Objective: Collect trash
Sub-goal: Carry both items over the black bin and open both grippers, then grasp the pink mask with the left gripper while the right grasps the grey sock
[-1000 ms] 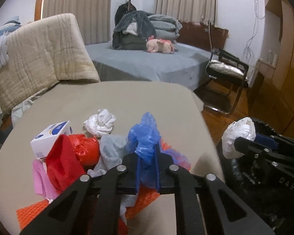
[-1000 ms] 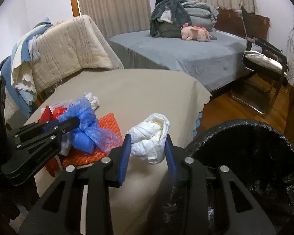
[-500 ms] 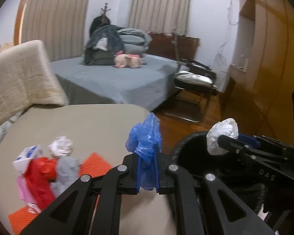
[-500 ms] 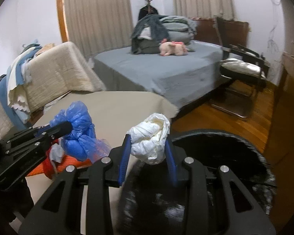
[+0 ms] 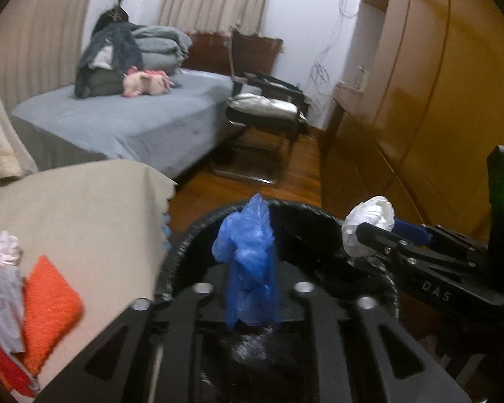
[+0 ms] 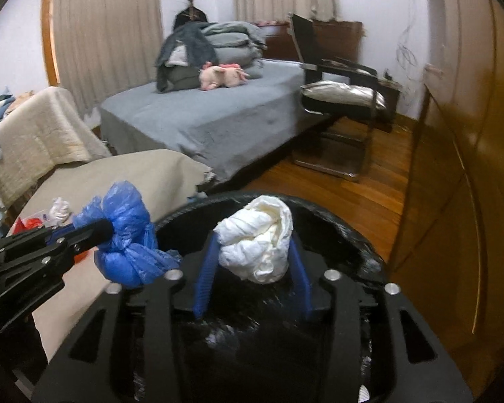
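Observation:
My left gripper (image 5: 250,252) hangs over the black-lined trash bin (image 5: 184,245). Its jaws are opening, with a crumpled blue plastic bag (image 5: 248,262) still upright and caught between them. My right gripper (image 6: 253,238) is over the same bin (image 6: 352,231). Its jaws are opening too, and a white crumpled wad (image 6: 258,238) sits between the blue pads (image 6: 203,275) with thin gaps along its sides. In the right wrist view the left gripper (image 6: 100,230) lies against the blue bag (image 6: 127,238). More trash stays on the table: an orange mesh (image 5: 50,302), a grey scrap (image 5: 6,295) and a white wad (image 5: 5,248).
The beige-covered table (image 5: 84,208) stands left of the bin. Behind it are a grey bed (image 6: 218,117) with piled bedding and a pink plush toy, and a black chair (image 6: 339,94) on the wooden floor. Wooden wardrobe doors (image 6: 453,168) stand close on the right.
Both grippers swung right, from above the table to above the bin, carrying the blue bag and the white wad. Both pairs of jaws have spread wider.

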The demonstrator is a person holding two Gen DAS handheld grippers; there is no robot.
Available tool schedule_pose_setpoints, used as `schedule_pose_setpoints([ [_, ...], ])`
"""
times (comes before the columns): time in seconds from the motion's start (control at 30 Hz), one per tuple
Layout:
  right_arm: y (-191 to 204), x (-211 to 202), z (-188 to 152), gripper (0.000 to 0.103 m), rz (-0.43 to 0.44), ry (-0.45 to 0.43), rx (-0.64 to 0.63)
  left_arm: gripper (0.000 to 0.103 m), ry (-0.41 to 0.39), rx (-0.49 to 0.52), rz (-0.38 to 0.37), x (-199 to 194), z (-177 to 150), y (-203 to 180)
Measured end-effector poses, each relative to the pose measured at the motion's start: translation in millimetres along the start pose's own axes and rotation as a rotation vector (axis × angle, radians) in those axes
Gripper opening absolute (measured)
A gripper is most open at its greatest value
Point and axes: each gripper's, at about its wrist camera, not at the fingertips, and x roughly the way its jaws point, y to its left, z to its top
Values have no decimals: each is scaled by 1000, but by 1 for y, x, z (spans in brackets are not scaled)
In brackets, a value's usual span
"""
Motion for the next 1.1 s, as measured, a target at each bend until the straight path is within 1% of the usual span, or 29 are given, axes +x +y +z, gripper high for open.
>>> schedule_pose_setpoints([
  [0.03, -2, 0, -2, 60, -8, -1, 3, 45, 1, 0, -3, 1, -2, -1],
  [0.1, -5, 0, -5, 73, -20, -5, 7, 49, 3, 2, 4, -1, -5, -1],
  [0.17, -4, -1, -6, 80, -22, -15, 10, 53, 3, 3, 20, -2, -6, 1],
  [0.2, -3, -2, -6, 90, -21, -19, 11, 59, -4, 3, 41, -6, -8, 4],
  [0.23, -1, -3, -5, 93, -23, -26, 15, 65, -12, 2, 57, -10, -10, 5],
  [0.27, 0, -3, -4, 94, -19, -34, 19, 69, -22, -2, 75, -13, -11, 9],
  [0.33, 8, -3, -1, 96, 4, -38, 17, 78, -43, -18, 117, -22, -13, 18],
  [0.43, 27, -3, 6, 97, 26, -56, -4, 85, -71, -47, 172, -39, -15, 36],
  [0.57, 57, 0, 15, 97, 91, -74, -33, 88, -102, -70, 258, -62, -19, 63],
  [0.7, 102, 8, 22, 97, 163, -79, -83, 88, -123, -116, 351, -90, -29, 96],
  [0.83, 143, 18, 25, 97, 224, -80, -124, 88, -143, -149, 462, -116, -41, 131],
  [1.0, 188, 30, 23, 97, 290, -65, -164, 88, -142, -196, 559, -140, -58, 171],
  [1.1, 213, 38, 22, 97, 322, -54, -190, 87, -140, -228, 601, -151, -67, 190],
])
